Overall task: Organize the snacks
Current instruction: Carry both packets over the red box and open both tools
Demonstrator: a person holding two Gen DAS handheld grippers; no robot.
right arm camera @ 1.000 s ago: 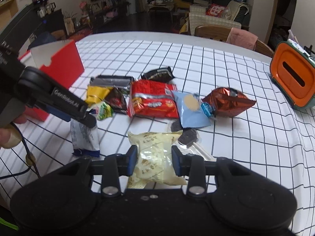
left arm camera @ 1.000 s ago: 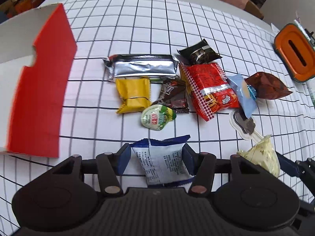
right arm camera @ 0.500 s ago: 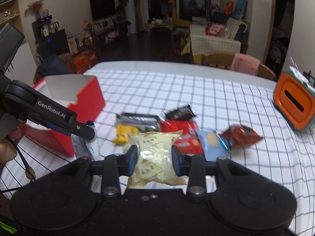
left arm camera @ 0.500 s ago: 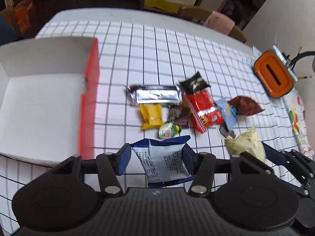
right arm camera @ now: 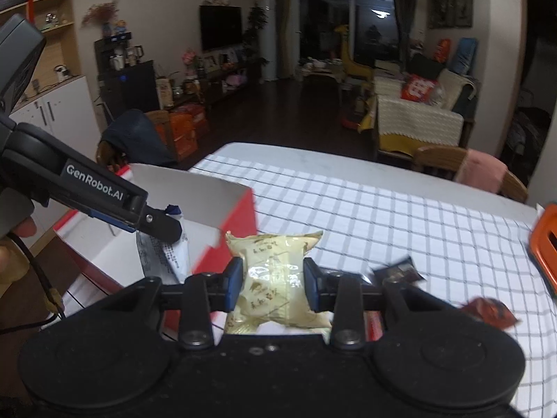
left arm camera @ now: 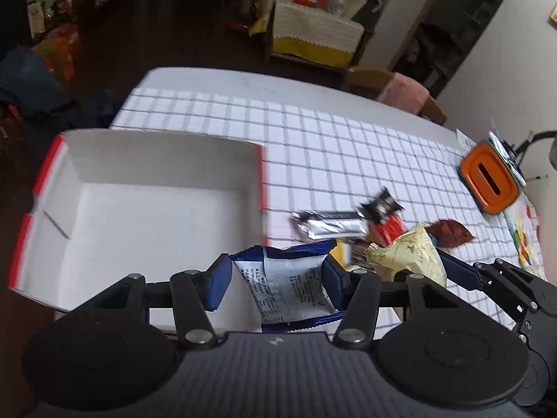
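My left gripper is shut on a blue and white snack packet and holds it above the near right corner of an open red box with a white inside. My right gripper is shut on a pale yellow snack packet, held in the air to the right of the box. The yellow packet and the right gripper's fingers also show in the left wrist view. The left gripper's fingers with the blue packet show in the right wrist view.
Several snacks lie on the checked tablecloth: a silver bar, a black packet, a red packet and a brown packet. An orange container stands at the table's right edge. Chairs stand behind the table.
Both grippers have risen with their packets and moved left toward the red box. The left gripper now hangs over the box's corner.
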